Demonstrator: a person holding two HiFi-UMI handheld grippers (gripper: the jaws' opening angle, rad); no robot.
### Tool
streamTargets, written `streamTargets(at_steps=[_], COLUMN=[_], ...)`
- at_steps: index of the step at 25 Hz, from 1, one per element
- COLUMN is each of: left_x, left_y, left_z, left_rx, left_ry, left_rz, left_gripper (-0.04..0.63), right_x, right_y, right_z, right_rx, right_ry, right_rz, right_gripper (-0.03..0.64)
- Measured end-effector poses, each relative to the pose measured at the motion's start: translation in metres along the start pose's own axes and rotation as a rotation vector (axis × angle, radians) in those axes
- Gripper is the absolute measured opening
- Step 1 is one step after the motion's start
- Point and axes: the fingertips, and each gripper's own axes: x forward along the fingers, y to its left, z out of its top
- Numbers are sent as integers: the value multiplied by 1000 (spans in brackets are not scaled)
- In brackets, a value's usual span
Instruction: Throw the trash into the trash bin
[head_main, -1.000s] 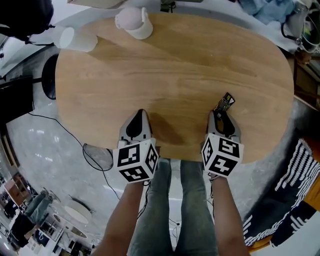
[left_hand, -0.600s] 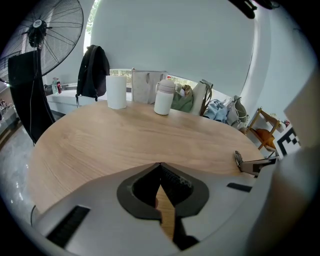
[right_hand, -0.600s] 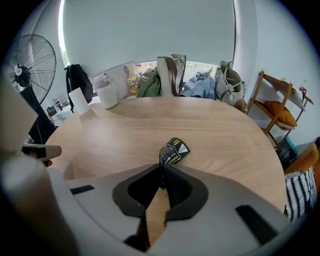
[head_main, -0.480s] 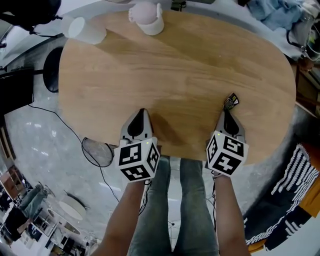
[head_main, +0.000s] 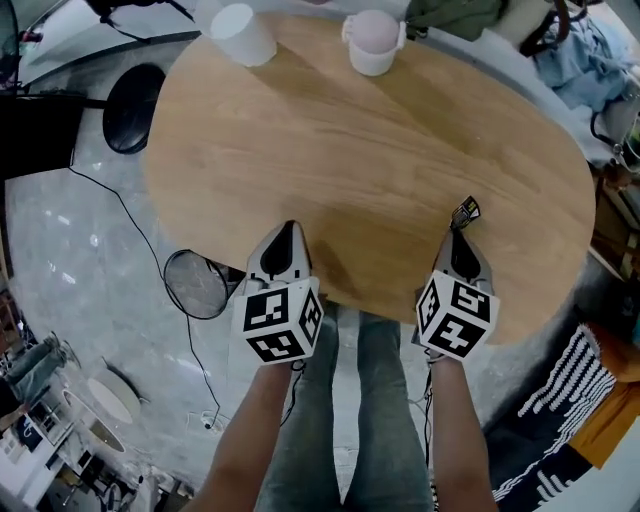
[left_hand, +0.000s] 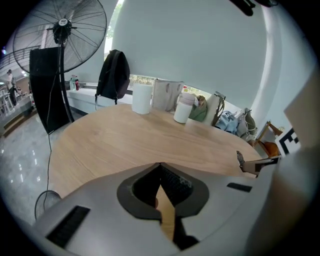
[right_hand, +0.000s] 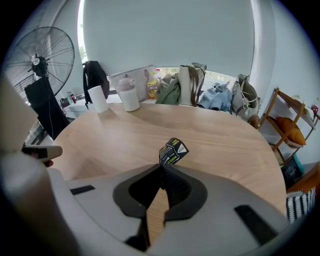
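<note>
Right gripper (head_main: 460, 226) (right_hand: 162, 169): the jaws had just been closing and stood pressed together on the wrapper, pinching its lower end at the very tips.
Wrapper (head_main: 465, 211) (right_hand: 172, 151): a small black piece with yellow and white print, held over the table (head_main: 350, 170) a little in from its near right edge. It appeared to be clear of the wood.
Wrapper axis: it stood out past the jaw tips, roughly in line with the gripper and pointing away from the person.
Left gripper (head_main: 288, 226) (left_hand: 160, 166): the jaws were together with nothing between them. It was over the table's near edge, toward the left.
Bin (head_main: 195, 284): a round wire basket on the floor (head_main: 80, 250), just off the table's near left edge. It was judged to be the trash bin.
Governing relation: the bin lay to the left of the wrapper and below it, beyond the near edge and on the far side of the left gripper.
Nearer hand: the left gripper was nearer the bin, but the load was in the right one.
Next move (judgement): the right gripper needed to travel left along the near edge and then down off the table, passing in front of or over the left gripper.
Risk (judgement): the pinch was shallow, so the wrapper could slip out in transit.
</note>
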Motion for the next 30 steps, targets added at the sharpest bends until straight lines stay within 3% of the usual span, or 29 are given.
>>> streamTargets(at_steps=[9, 18, 30], left_x=[-56, -120, -226], left_y=[91, 186, 298], left_z=[-6, -35, -110], left_rx=[-146, -322, -551], left_ry=[-70, -133, -197], left_rz=[146, 309, 534], left_gripper=[15, 16, 16], right_x=[-14, -36, -90], right_y=[107, 233, 397], right_z=[23, 14, -45], right_rx=[-178, -391, -667], right_ry=[-33, -40, -33], right_rz=[149, 319, 545], right_gripper=[17, 17, 17])
